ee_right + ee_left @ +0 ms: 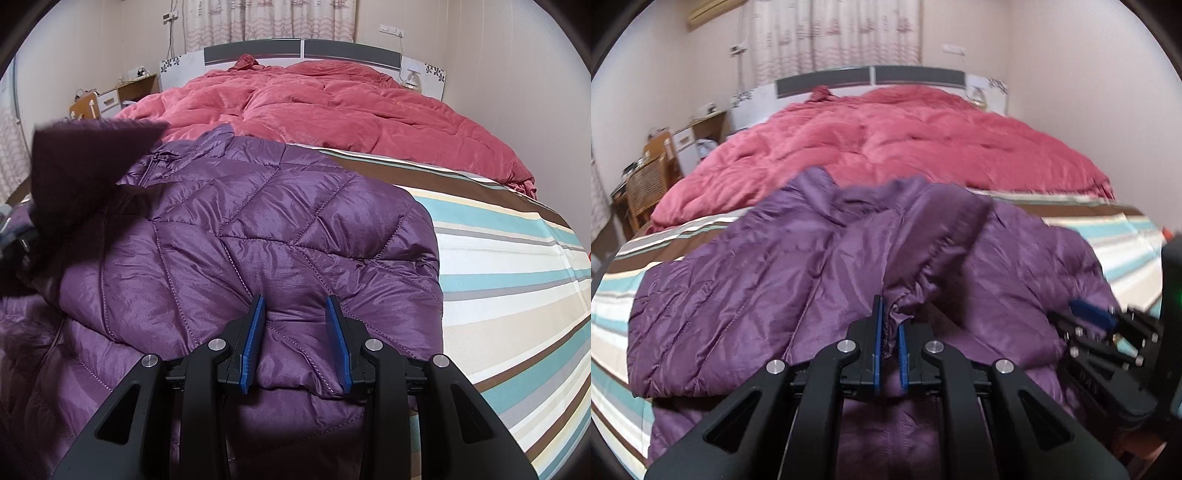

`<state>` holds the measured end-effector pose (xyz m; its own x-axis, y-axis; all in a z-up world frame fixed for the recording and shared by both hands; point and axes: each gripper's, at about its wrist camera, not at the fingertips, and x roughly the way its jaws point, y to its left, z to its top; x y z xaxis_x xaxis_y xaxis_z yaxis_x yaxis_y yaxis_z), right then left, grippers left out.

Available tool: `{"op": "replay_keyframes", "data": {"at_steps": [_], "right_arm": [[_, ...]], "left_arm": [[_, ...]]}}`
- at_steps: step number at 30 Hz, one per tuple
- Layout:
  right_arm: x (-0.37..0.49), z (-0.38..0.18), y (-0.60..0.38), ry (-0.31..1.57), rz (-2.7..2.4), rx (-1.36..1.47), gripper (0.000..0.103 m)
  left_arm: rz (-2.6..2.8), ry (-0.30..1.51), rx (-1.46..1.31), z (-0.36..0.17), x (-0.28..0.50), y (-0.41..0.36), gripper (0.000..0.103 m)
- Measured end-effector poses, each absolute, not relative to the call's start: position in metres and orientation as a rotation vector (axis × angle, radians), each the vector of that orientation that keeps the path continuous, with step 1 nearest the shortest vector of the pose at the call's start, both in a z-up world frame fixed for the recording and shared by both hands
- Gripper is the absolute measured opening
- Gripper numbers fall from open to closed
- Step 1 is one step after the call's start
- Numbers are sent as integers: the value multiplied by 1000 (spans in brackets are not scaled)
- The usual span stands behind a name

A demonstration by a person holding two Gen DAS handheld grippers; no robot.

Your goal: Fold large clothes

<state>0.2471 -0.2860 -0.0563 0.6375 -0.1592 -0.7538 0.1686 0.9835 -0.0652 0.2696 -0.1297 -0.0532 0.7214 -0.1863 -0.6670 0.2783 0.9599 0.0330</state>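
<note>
A purple quilted jacket lies spread on the striped bed sheet. My left gripper is shut on the gathered cuff of a sleeve, which runs up and across the jacket's body. In the right wrist view that lifted sleeve shows as a dark blurred flap at the left. My right gripper is shut on a puffy fold at the jacket's near edge, and the fabric fills the gap between its blue pads. The right gripper also shows low at the right in the left wrist view.
A rumpled red quilt covers the far half of the bed up to the grey and white headboard. Wooden chairs and a bedside cabinet stand to the left of the bed. Bare striped sheet stretches to the right of the jacket.
</note>
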Motion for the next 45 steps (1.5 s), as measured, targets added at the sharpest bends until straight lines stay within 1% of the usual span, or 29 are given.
{"op": "replay_keyframes", "data": {"at_steps": [8,10,11,13,15,16,19,23,28,30,32,34,37,39,42,45], "right_arm": [[248,-57,-284,858,-187,12,34],[247,-57,-285,858,-187,12,34],[248,-57,-283,858,-187,11,34],[248,-57,-283,858,-187,11,34],[248,-57,-282,858,-186,14,34],[247,-57,-283,858,-187,13,34],[247,-57,-283,854,-186,15,34],[245,-50,-281,835,-167,20,34],[246,-13,-257,746,-101,5,34],[252,4,-242,705,-64,22,34],[269,12,-221,704,-4,35,34],[292,6,-199,755,45,17,34],[321,-9,-174,804,67,-20,34],[337,-28,-164,879,43,-62,34],[329,-47,-168,925,30,-41,34],[314,-54,-173,889,38,-43,34]], "left_arm": [[-303,783,165,-67,264,-145,6],[-311,794,156,-68,263,-144,9],[-322,793,150,-67,263,-143,12],[-356,799,138,-62,262,-138,24],[-402,788,115,-53,258,-130,57],[-413,775,111,-49,255,-127,62],[-445,742,122,-35,238,-111,61],[-360,747,65,-30,244,-68,61],[-170,772,-63,-34,267,5,59],[-124,784,-97,-39,274,23,57],[-87,796,-100,-45,281,35,56],[-54,809,-87,-51,288,43,54],[-52,839,-79,-60,300,49,54],[-40,852,-58,-67,306,52,55],[-27,866,-65,-77,311,65,55],[-56,872,-81,-86,315,72,55]]}}
